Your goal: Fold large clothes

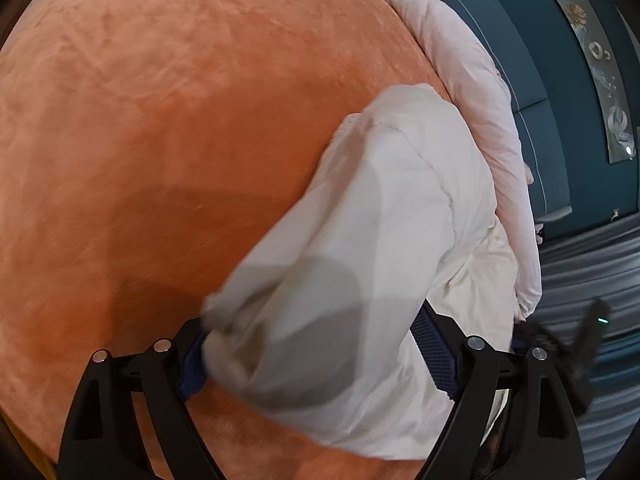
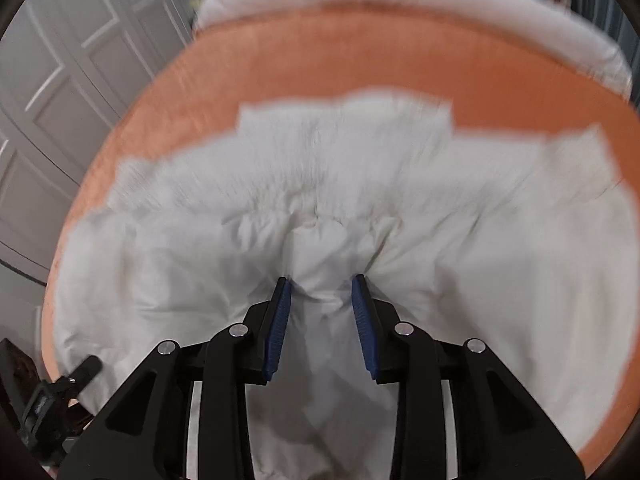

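A large white padded garment (image 2: 360, 184) lies spread on an orange bedspread (image 2: 360, 60). In the right wrist view my right gripper (image 2: 322, 280) has its blue pads either side of a bunched fold of the white fabric, pinching it near the garment's near edge. In the left wrist view my left gripper (image 1: 312, 344) stands wide, with a puffy sleeve or end of the white garment (image 1: 360, 240) lying between its fingers; the pads are spread apart and the left pad (image 1: 192, 364) is partly covered by cloth.
The orange bedspread (image 1: 160, 120) fills the left of the left wrist view. A pale pink duvet (image 1: 472, 72) lies along the bed's far edge by a blue padded headboard (image 1: 540, 80). Grey panelled doors (image 2: 60, 80) stand at left. The other gripper (image 1: 568, 356) shows at right.
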Tool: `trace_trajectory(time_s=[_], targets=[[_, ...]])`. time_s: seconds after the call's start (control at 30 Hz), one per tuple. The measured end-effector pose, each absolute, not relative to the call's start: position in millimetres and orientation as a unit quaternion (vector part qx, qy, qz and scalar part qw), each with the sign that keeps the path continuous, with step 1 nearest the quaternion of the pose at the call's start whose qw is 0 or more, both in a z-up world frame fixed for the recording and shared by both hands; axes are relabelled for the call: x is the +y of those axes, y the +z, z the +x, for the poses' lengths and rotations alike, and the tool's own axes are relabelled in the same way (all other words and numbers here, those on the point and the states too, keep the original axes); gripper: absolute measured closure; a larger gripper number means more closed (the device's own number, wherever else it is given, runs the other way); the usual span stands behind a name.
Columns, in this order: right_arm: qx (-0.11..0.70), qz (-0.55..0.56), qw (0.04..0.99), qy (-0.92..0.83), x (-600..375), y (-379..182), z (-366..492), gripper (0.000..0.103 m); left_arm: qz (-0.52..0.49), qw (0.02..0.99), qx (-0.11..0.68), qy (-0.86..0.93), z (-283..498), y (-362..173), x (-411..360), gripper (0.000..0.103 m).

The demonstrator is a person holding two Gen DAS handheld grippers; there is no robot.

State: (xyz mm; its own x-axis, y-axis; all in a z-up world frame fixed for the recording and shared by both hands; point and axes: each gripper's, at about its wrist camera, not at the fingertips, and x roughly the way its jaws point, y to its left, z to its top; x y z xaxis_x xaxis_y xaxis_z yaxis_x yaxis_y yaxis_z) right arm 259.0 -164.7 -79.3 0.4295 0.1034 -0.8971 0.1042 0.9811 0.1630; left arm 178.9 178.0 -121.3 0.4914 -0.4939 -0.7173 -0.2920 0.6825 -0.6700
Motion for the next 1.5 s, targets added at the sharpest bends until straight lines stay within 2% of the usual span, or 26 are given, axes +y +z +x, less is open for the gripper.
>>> trace_trajectory(time_s=[0.1, 0.17, 0.23, 0.3, 0.33, 0.47, 0.6, 0.8, 0.87, 0.9, 1.07, 1.2, 1.37, 1.5], targets=[[0.528, 0.109, 0.842, 0.009, -169, -94, 259, 0.071, -0.391, 0.769, 0.499, -0.084, 190, -120, 170, 0.020], [0.526, 0.116, 0.843, 0.014, -170, -97, 258, 0.071, -0.400, 0.766, 0.493, -0.102, 196, -120, 164, 0.035], [0.525, 0.117, 0.843, 0.020, -173, -100, 257, 0.071, -0.400, 0.770, 0.483, -0.120, 199, -110, 156, 0.061], [0.523, 0.117, 0.844, 0.024, -175, -101, 257, 0.071, -0.394, 0.780, 0.465, -0.141, 199, -92, 149, 0.081], [0.522, 0.116, 0.845, 0.026, -176, -102, 257, 0.071, -0.387, 0.787, 0.458, -0.148, 198, -80, 145, 0.085], [0.514, 0.130, 0.847, 0.032, -179, -103, 259, 0.071, -0.318, 0.828, 0.417, -0.199, 192, -7, 104, 0.089], [0.504, 0.177, 0.844, 0.044, -202, -90, 244, 0.071, -0.253, 0.851, 0.389, -0.245, 183, 43, 52, 0.089], [0.429, 0.260, 0.865, 0.031, -282, -48, 161, 0.073, -0.171, 0.865, 0.369, -0.292, 180, 90, -29, 0.090], [0.440, 0.277, 0.854, 0.027, -304, -61, 149, 0.097, -0.155, 0.866, 0.371, -0.298, 179, 94, -44, 0.090], [0.452, 0.282, 0.846, 0.036, -305, -69, 151, 0.102, -0.144, 0.868, 0.371, -0.297, 174, 97, -53, 0.090], [0.480, 0.252, 0.831, 0.128, -255, -97, 172, 0.103, -0.119, 0.868, 0.372, -0.306, 143, 103, -61, 0.091], [0.485, 0.247, 0.825, 0.153, -229, -120, 179, 0.103, -0.071, 0.864, 0.389, -0.311, 121, 84, -65, 0.091], [0.454, 0.314, 0.813, 0.183, -257, -120, 163, 0.103, -0.024, 0.847, 0.397, -0.352, 120, 72, -122, 0.091], [0.389, 0.374, 0.822, 0.183, -323, -95, 97, 0.103, 0.018, 0.829, 0.409, -0.380, 130, 58, -187, 0.091]])
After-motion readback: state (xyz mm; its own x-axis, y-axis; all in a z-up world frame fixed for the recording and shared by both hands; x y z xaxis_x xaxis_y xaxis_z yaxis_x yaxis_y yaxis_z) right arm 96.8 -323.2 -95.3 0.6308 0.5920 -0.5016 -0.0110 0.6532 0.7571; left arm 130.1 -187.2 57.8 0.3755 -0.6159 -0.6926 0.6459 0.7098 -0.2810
